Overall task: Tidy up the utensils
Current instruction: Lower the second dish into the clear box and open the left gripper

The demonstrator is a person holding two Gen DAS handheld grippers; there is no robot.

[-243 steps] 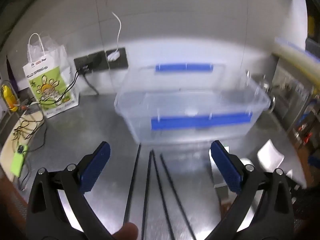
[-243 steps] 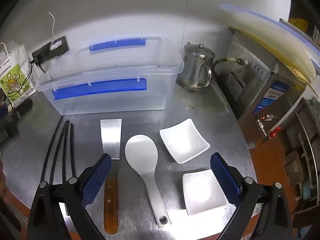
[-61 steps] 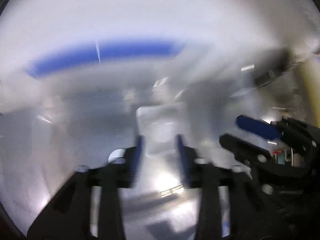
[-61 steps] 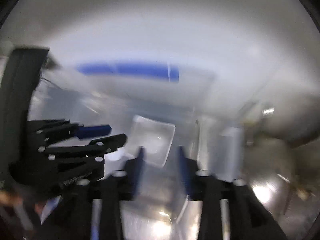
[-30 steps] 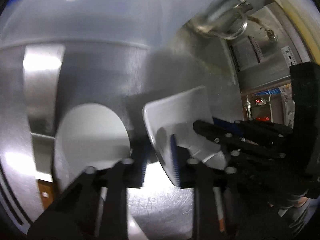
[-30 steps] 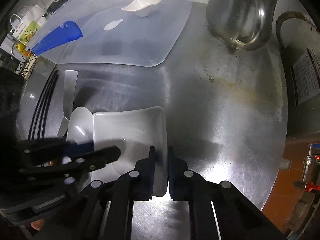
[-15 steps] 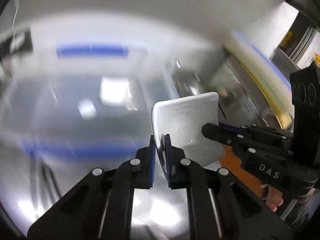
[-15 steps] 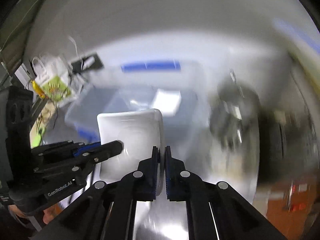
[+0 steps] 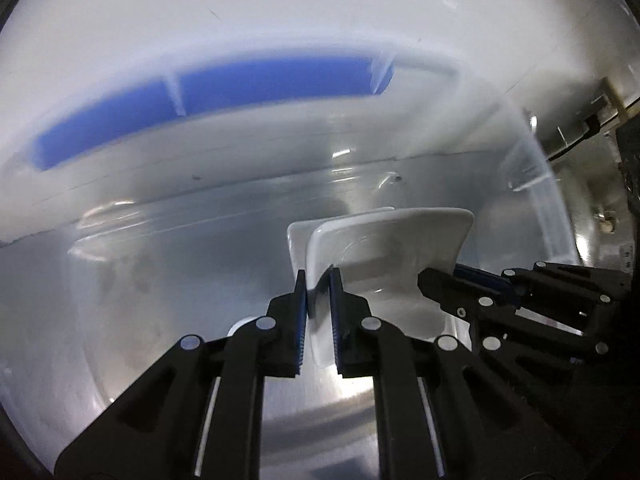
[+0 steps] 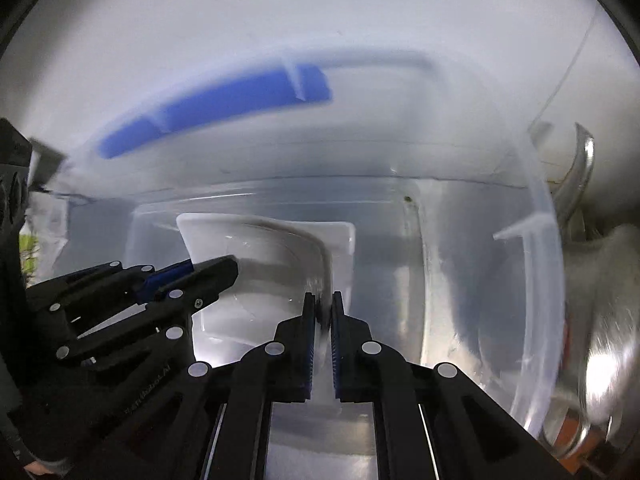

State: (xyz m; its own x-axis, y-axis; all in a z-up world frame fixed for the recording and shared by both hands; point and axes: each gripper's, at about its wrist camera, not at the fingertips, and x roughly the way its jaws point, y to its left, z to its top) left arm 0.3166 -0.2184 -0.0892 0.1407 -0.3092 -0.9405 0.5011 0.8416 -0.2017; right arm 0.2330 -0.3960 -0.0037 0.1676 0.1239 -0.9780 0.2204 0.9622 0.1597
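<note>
A white square dish [image 9: 384, 248] hangs inside the clear plastic bin [image 9: 552, 216], held by two opposite rims. My left gripper [image 9: 318, 280] is shut on its left rim. My right gripper [image 10: 322, 300] is shut on its right rim, and in the left wrist view the right gripper [image 9: 440, 280] shows at the dish's far side. In the right wrist view the dish [image 10: 260, 248] sits level, with the left gripper [image 10: 224, 268] on its other edge. A second white dish [image 10: 348, 248] lies on the bin floor just behind and below the held one.
The bin's far wall carries a blue handle [image 9: 240, 88], and its curved rim [image 10: 548, 240] runs close on the right. A steel kettle [image 10: 580, 168] stands just outside that rim. A white wall rises behind the bin.
Both grippers have lifted the dish off the steel table and carried it together over the rim into the bin. It now hangs low over the other dish.
</note>
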